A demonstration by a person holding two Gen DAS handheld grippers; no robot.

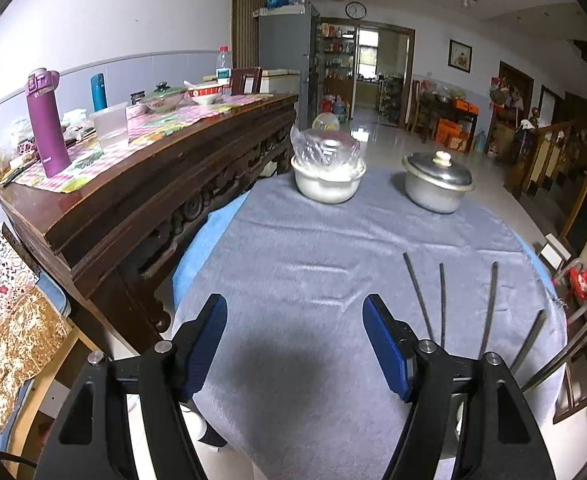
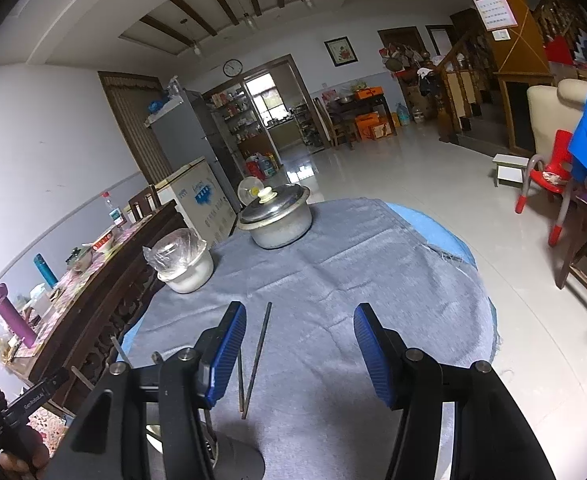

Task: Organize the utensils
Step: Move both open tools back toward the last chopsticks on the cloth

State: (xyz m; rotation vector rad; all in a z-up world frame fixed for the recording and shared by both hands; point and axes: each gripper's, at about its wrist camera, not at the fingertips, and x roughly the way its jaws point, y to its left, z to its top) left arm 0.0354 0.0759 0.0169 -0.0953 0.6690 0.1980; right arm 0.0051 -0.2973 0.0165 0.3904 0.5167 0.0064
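Home dining room: fridge point(image 1: 287, 60), wall clock point(image 1: 356, 10), carved sideboard point(image 1: 153, 184), pots on clothed table point(image 1: 333, 280).

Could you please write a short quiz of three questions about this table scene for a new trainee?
1. True or false: the metal pot has its lid on.
2. What covers the white bowl? A) a plate B) a clear plastic bag C) a towel
3. Fill in: the chopsticks lie on a grey ____.

Key: 1 true. 2 B. 3 cloth. Both the left gripper and the right gripper are open and hold nothing.
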